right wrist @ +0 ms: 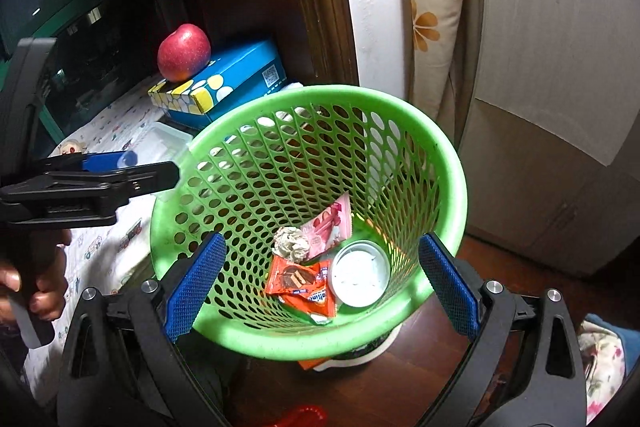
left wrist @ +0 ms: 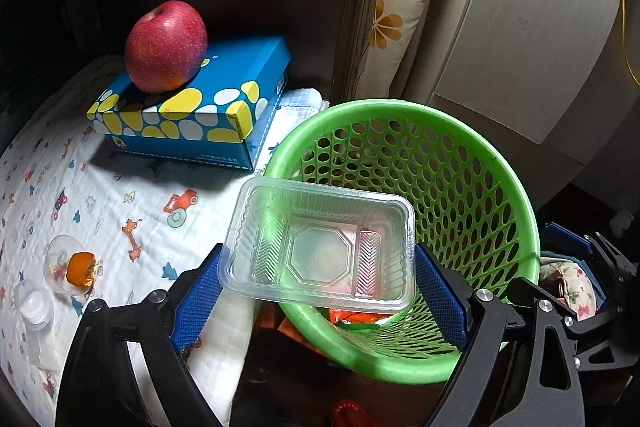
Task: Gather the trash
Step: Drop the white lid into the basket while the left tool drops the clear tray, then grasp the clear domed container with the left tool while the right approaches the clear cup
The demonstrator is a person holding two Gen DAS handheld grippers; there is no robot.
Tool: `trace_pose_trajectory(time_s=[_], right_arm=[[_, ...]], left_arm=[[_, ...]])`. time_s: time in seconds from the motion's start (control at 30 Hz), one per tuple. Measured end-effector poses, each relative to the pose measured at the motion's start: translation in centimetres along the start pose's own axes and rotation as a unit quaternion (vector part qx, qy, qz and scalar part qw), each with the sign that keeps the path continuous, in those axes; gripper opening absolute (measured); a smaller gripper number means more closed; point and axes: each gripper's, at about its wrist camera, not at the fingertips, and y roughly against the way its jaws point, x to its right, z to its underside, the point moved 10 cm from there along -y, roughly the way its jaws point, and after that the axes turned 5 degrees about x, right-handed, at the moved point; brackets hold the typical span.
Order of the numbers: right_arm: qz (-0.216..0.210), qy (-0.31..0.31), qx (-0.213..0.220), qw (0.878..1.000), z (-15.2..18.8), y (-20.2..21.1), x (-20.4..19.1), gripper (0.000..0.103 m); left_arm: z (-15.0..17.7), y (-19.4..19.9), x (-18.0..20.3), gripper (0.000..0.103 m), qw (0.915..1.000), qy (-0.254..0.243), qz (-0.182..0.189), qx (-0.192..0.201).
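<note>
We grip the clear plastic tray (left wrist: 320, 247) wide between the blue pads of our left hand-held gripper (left wrist: 320, 283), over the green basket (left wrist: 496, 187). Our right hand-held gripper (right wrist: 320, 287) straddles the basket's near rim, jaws open.

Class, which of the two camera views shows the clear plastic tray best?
The left wrist view: the clear plastic tray sits whole between the left gripper fingers. The right wrist view shows only part of it, behind that gripper.

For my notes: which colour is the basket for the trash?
Green basket; the right wrist view shows it best.
</note>
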Motion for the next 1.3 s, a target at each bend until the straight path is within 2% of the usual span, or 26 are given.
trace_pose_trajectory(time_s=[0.4,0.63,1.03,1.3], right_arm=[[0.002,0.003,0.007,1.000,0.6,1.2,-0.1,0.096],[-0.005,0.004,0.010,1.000,0.6,1.5,-0.8,0.096],[-0.035,0.027,0.009,0.999,-0.1,0.8,-5.0,0.096],[-0.063,0.052,-0.001,0.997,-0.1,-0.3,-9.3,0.096]], left_arm=[[0.1,-0.4,1.6,0.093,0.9998,-0.002,0.018,-0.005],[0.5,1.2,0.2,0.093,0.9999,0.008,0.008,0.006],[3.5,5.2,-7.2,0.093,0.9968,0.055,-0.053,0.025],[6.1,7.9,-15.6,0.093,0.9863,0.102,-0.124,0.036]])
